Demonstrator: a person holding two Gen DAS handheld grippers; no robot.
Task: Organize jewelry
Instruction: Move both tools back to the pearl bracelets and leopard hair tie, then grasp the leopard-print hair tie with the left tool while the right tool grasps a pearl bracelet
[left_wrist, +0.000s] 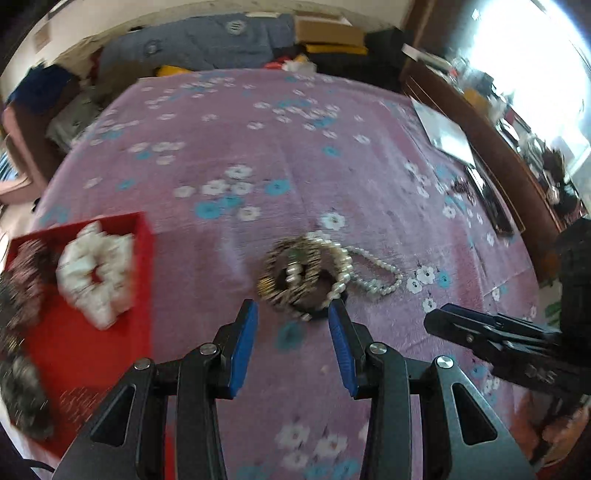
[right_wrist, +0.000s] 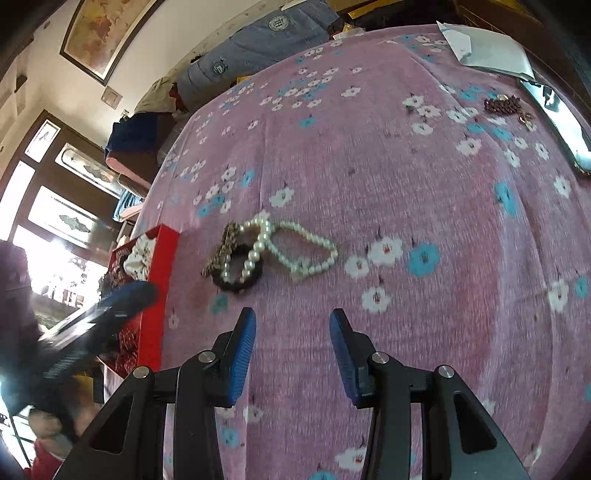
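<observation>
Pointing steeply down over the jewelry pile (left_wrist: 310, 275), left fingers (left_wrist: 293, 314) spread empty, right fingers (right_wrist: 291, 321) likewise, both tilted.

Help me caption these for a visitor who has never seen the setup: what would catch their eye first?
Probably the tangle of jewelry lying mid-bed on the pink flowered bedspread: a pearl strand looped over a gold beaded ring and a dark band. Next, the bright red tray at the left in the left wrist view, holding a white scrunchie. The left gripper, blue fingers apart, hangs just short of the pile.
</observation>
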